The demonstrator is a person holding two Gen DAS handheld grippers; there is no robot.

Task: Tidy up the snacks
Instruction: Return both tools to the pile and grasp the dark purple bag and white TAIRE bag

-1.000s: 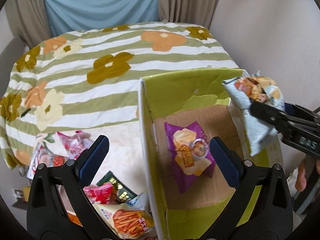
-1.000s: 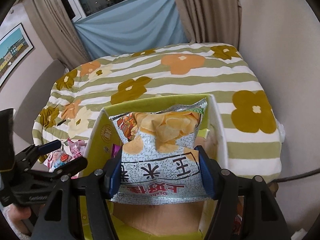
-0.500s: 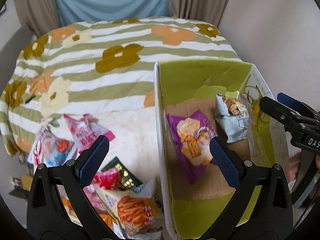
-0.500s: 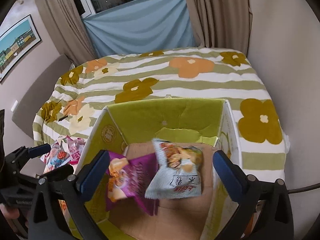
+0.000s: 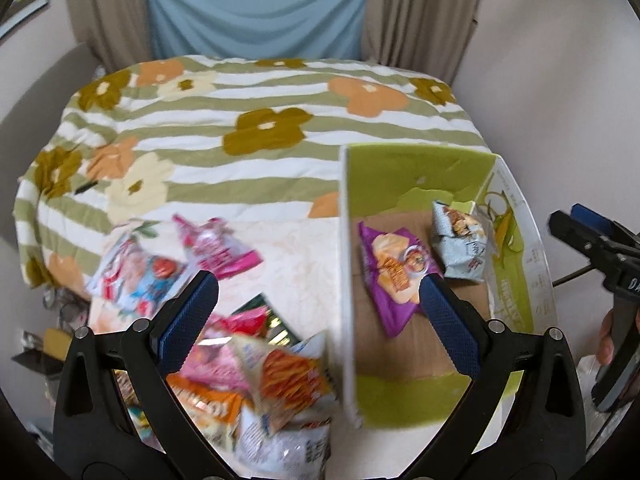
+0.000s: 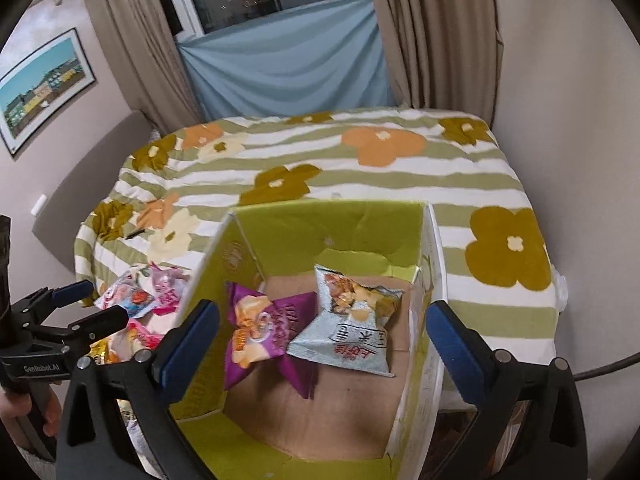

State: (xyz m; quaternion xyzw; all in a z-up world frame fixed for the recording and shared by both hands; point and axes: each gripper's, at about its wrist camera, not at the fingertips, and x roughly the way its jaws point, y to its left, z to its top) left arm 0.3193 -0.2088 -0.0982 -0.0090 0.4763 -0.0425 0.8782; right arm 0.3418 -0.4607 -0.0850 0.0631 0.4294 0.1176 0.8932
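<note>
Both the left gripper [image 5: 320, 316] and the right gripper [image 6: 320, 332] gape empty over a flowered bedspread [image 6: 360, 184]. Ahead of the right one, a box [image 6: 320, 232] holds two snack bags [image 6: 348, 328]; curtains [image 6: 432, 32] hang beyond.

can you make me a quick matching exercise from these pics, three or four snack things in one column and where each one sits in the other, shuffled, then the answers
Column one
1. purple foil snack packet
2. pale blue chip bag with the crisps picture
3. white pouch printed with orange fries
4. green-lined cardboard box

Column two
A. in the loose pile on the bed, outside the box
B. on the box floor, nearer the pile side
C. on the flower-striped bedspread, open at the top
D. on the box floor, nearer the far wall side, partly overlapping another packet

Pairs: 1-B, 2-D, 3-A, 4-C
</note>
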